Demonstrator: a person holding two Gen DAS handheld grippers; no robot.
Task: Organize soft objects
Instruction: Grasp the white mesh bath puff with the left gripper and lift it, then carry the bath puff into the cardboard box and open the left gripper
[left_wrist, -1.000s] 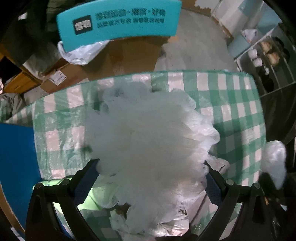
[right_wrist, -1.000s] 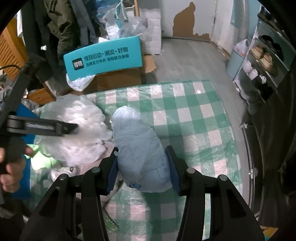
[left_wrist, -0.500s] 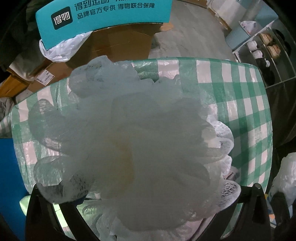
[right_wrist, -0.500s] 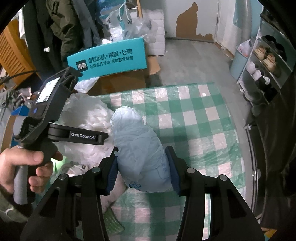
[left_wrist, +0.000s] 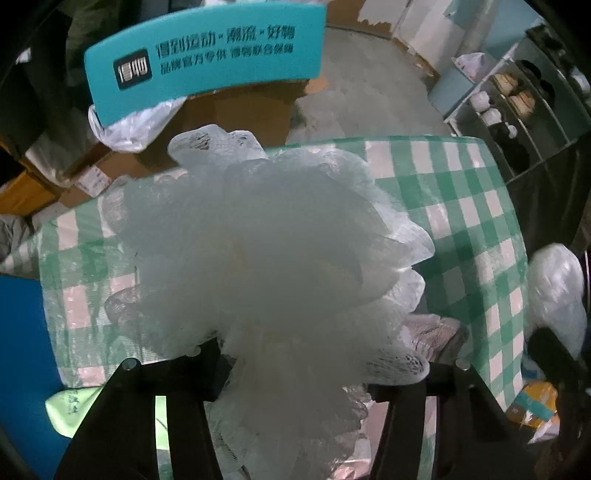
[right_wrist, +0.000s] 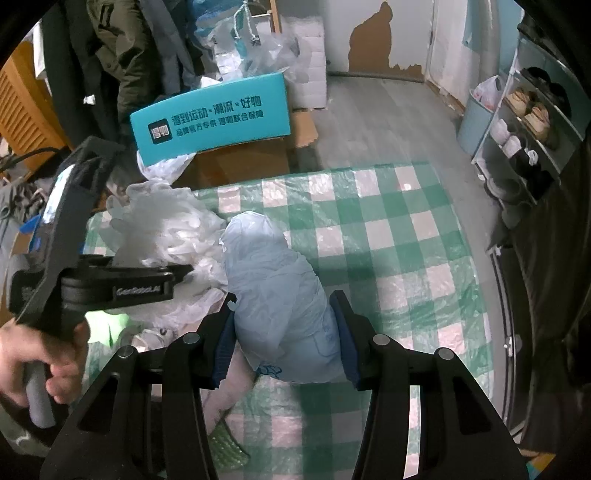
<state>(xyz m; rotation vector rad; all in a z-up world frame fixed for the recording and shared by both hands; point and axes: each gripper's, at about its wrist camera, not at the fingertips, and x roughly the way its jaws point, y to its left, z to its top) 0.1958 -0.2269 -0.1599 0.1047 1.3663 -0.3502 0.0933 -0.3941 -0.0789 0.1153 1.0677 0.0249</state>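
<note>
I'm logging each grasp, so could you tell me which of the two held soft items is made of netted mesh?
The white mesh bath pouf in the left gripper; the right gripper holds a smooth pale-blue plastic-wrapped bundle.

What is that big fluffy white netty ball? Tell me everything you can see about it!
The fluffy white mesh bath pouf is a ruffled ball of thin, see-through netting with lacy, frilly edges. It looks soft and squashy. The left gripper is shut on its lower part, holding it above the green-and-white checked tablecloth. From the right wrist view it sits just left of the pale blue plastic-wrapped bundle; whether they touch is unclear.
</note>
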